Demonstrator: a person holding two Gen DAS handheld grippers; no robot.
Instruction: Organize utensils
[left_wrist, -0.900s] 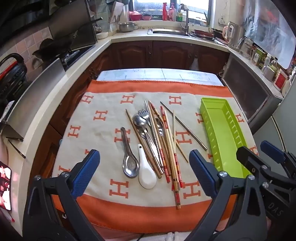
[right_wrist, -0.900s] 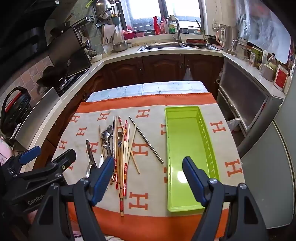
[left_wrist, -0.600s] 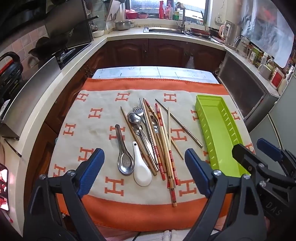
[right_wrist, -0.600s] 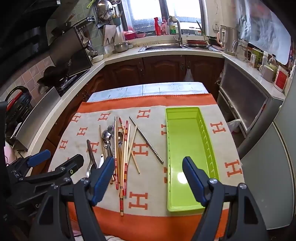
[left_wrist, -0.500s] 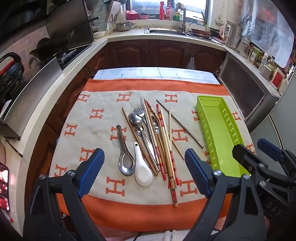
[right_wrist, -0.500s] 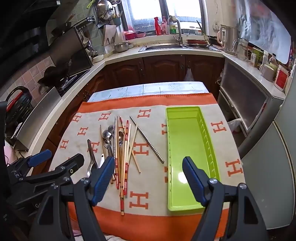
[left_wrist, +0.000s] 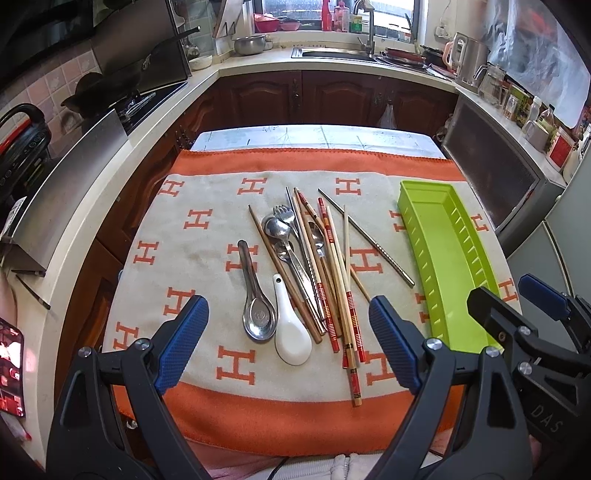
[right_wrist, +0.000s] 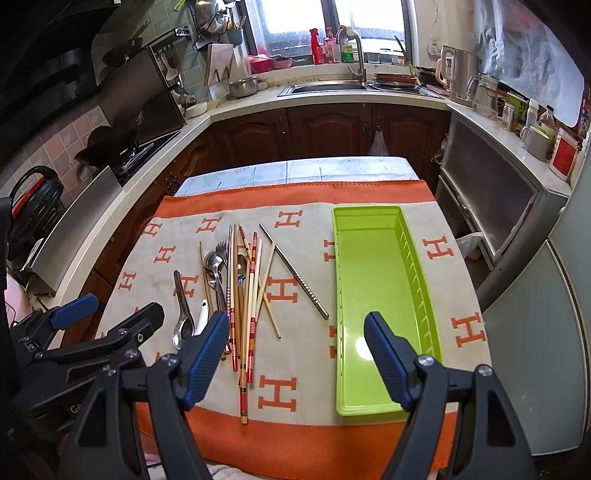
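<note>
A: Gripper status?
B: My left gripper (left_wrist: 288, 343) and right gripper (right_wrist: 295, 354) both hang spread wide above the bench (left_wrist: 314, 134), nothing between the pads.
A: Utensils?
B: Piled mid-cloth (left_wrist: 207, 258): chopsticks (left_wrist: 334, 266), metal spoon (left_wrist: 256, 306), white spoon (left_wrist: 291, 332), fork (left_wrist: 286, 218). One steel chopstick (right_wrist: 295, 275) lies apart, nearer the green tray (right_wrist: 373, 295), which holds nothing.
</note>
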